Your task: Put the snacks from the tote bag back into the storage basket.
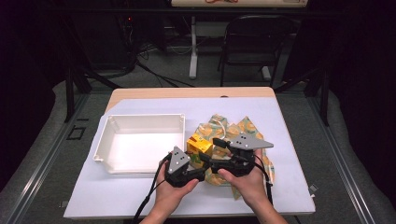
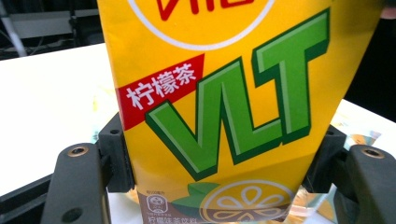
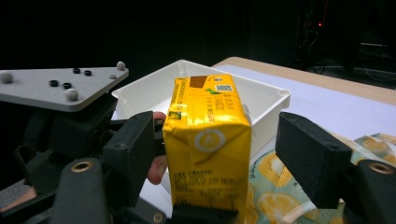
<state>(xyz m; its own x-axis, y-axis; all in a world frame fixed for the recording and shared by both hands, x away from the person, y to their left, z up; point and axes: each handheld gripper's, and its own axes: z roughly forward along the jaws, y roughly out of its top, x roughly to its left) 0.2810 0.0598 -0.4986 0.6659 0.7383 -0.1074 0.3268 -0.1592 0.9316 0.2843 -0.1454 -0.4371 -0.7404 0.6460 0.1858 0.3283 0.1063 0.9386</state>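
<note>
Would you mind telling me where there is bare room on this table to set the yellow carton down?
The white tray is empty inside. The white sheet is bare in front of the tray and behind it. It is crowded right of the tray, where both grippers meet at the carton over the lemon-print cloth.

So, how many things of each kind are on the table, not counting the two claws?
Yellow drink carton: 1
White plastic tray: 1
Lemon-print cloth: 1
White table cover: 1
Total: 4
</note>
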